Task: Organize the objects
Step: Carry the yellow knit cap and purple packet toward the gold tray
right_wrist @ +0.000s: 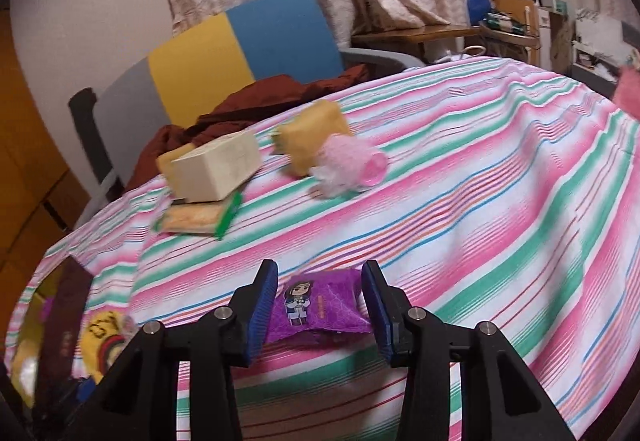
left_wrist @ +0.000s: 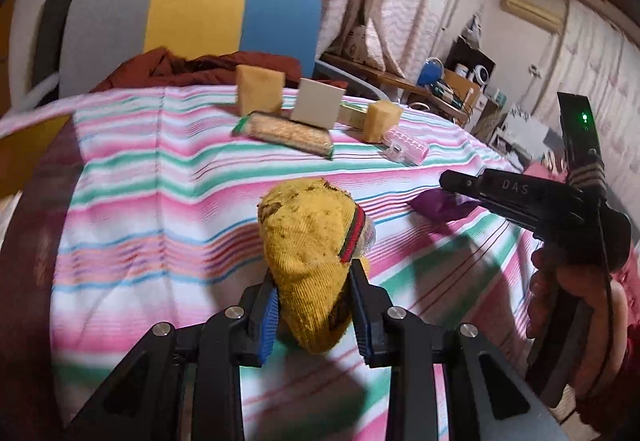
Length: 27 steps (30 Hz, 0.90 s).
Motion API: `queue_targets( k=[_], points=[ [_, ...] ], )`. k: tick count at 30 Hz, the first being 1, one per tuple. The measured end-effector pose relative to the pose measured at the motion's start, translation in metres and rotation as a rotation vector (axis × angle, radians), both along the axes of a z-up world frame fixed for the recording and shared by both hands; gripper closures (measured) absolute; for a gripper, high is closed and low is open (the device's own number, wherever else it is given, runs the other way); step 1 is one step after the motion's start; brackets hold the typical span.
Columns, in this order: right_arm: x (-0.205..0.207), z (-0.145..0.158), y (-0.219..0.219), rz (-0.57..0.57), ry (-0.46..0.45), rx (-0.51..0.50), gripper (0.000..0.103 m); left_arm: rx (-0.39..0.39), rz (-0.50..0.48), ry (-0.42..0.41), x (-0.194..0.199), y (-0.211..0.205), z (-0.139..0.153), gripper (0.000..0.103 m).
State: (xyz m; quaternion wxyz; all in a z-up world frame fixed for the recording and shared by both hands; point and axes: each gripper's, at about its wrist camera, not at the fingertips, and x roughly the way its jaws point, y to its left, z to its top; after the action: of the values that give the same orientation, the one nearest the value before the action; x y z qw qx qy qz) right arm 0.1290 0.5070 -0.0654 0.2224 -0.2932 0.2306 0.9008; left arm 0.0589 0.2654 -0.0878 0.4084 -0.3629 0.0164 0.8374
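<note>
Clenching the yellow sock [left_wrist: 310, 253], left tongs [left_wrist: 314, 315]; purple packet [right_wrist: 320, 305] between released right tongs [right_wrist: 320, 305].

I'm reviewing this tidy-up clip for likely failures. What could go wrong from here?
The yellow sock bulges well beyond the left gripper, whose jaws pinch only its lower end, so it may slip or sag. The right gripper straddles the flat purple packet; closing could bunch the loose striped cloth with it.
</note>
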Motion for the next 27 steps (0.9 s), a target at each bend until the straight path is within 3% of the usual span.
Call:
queue_targets(
  k=[6, 7, 10, 11, 18, 19, 21, 27],
  points=[
    [-0.009, 0.004, -0.020, 0.032, -0.036, 0.039, 0.086, 0.008, -0.004, -0.017, 0.011, -0.021, 0.001, 0.072],
    [-0.007, 0.004, -0.019, 0.021, -0.047, 0.036, 0.082, 0.009, -0.004, -0.016, 0.012, -0.024, 0.001, 0.072],
    [-0.003, 0.002, -0.015, -0.003, -0.075, 0.000, 0.042, 0.016, -0.002, -0.029, 0.013, -0.027, 0.000, 0.072],
    [-0.002, 0.002, -0.014, -0.020, -0.084, 0.007, 0.035, 0.019, -0.001, -0.033, 0.013, -0.028, -0.001, 0.072],
    [-0.021, -0.008, -0.018, 0.051, -0.136, -0.023, 0.035, 0.018, -0.004, -0.038, 0.012, -0.027, 0.000, 0.072],
    [-0.027, -0.011, -0.021, 0.062, -0.160, -0.005, 0.037, 0.019, -0.005, -0.040, 0.012, -0.028, 0.000, 0.072],
    [-0.035, -0.018, -0.026, 0.100, -0.198, 0.013, 0.050, 0.017, -0.006, -0.042, 0.012, -0.028, 0.001, 0.072],
    [-0.032, -0.015, -0.045, 0.136, -0.173, 0.079, 0.051, 0.034, -0.017, -0.053, 0.015, -0.033, 0.003, 0.072]
  ],
)
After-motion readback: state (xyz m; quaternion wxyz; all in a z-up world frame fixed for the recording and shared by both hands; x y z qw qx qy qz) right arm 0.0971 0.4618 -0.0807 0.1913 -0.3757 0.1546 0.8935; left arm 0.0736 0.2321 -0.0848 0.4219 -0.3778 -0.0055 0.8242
